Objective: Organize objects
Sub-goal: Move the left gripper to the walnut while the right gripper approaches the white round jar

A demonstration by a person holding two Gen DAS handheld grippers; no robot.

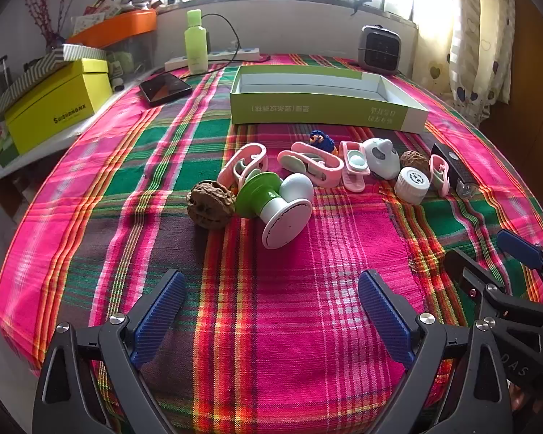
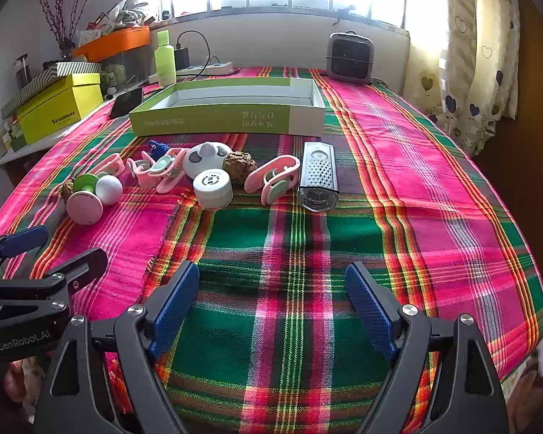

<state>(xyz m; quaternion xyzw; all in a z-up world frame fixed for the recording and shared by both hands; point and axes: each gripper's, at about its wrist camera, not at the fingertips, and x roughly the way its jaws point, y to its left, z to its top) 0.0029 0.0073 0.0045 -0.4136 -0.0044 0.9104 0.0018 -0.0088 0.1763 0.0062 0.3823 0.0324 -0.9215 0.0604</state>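
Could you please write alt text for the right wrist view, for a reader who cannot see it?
The open right gripper hovers empty over a plaid tablecloth. Beyond it lies a row of small items: pink clips, a white cap, a walnut, a black flashlight. Behind stands an empty green box.

Yellow box (image 1: 54,112): dark brand print, reads roughly "SWISURNONX", too small in the right view. Green tray (image 2: 228,117): Chinese characters on the front wall, upside down, not legible. Left gripper (image 2: 36,253) body: "CenRobot.AI". Right gripper (image 1: 488,253) body: letters "DAS", partly cut off. White cap (image 2: 213,187): round mark, unreadable.
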